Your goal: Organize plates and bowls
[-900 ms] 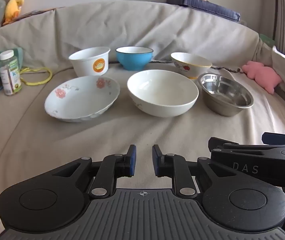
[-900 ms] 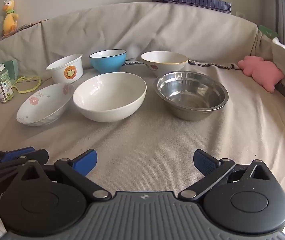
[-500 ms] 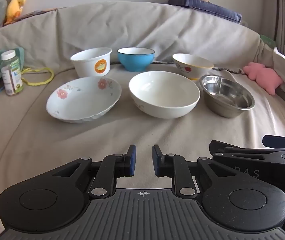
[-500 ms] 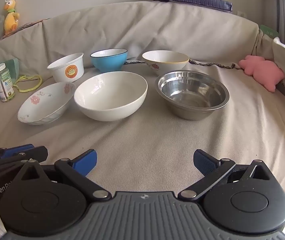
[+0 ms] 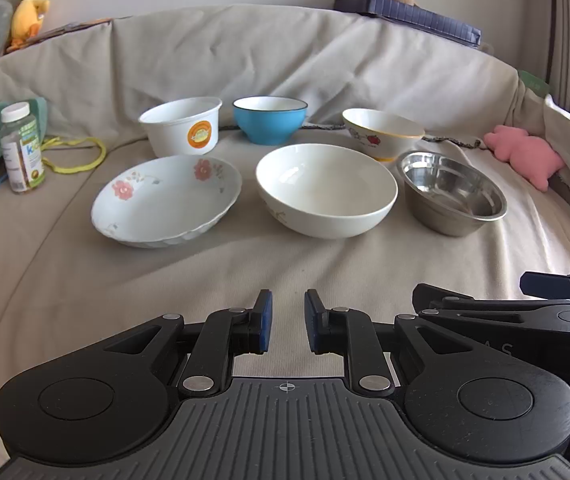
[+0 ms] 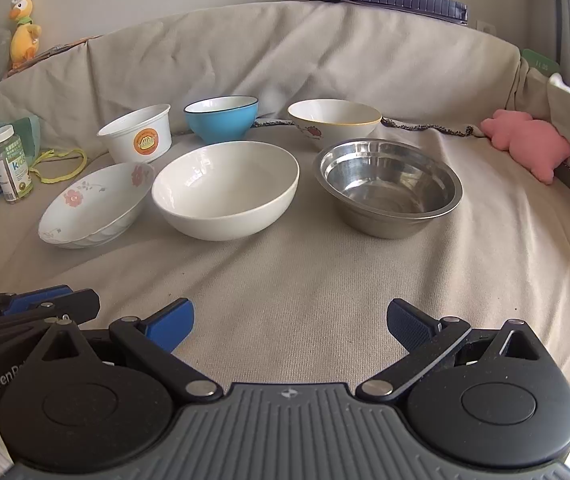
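Six dishes sit in two rows on the sofa cover (image 6: 305,288): near row, floral plate (image 5: 167,200) left, white bowl (image 5: 327,190) middle, steel bowl (image 5: 455,196) right; far row, paper cup (image 5: 183,126), blue bowl (image 5: 269,118), yellow-rimmed bowl (image 5: 383,132). Nothing is stacked. The left gripper (image 5: 288,322) holds nothing, jaws nearly closed; the right gripper (image 6: 290,322) is wide apart and empty. Both hover near, well short of the dishes. Risks: the soft cover lets a nudged bowl tip or slide, smooth rims may slip from the pads, and the narrow left gap likely needs widening first.
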Demonstrator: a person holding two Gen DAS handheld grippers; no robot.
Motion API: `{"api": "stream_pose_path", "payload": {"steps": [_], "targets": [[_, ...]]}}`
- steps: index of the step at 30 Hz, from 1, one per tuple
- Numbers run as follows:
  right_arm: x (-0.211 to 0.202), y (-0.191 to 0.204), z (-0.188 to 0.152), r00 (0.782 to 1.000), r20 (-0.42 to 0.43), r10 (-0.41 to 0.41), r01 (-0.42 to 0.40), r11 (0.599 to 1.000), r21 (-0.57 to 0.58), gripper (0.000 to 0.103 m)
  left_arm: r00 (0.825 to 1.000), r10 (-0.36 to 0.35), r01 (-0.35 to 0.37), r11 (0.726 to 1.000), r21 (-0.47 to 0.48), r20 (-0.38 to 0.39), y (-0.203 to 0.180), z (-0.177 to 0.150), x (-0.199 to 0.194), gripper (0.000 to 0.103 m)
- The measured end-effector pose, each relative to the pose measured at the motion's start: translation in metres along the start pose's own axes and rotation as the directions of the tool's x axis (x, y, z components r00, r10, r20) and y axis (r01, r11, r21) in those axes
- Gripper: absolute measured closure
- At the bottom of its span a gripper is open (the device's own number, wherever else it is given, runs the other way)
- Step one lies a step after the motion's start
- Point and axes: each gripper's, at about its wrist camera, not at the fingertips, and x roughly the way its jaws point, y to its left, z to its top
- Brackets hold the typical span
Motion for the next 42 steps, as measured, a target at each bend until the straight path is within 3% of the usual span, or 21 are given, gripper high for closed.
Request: {"api": "stream_pose_path", "payload": {"steps": [42], "targets": [[-0.0017, 0.0027, -0.0027, 1.000, -0.002, 0.006, -0.006, 1.000, -0.009, 0.000, 1.000, 0.001, -0.001, 1.000, -0.011, 0.008, 0.0015, -0.0025, -0.0023, 0.082]]}}
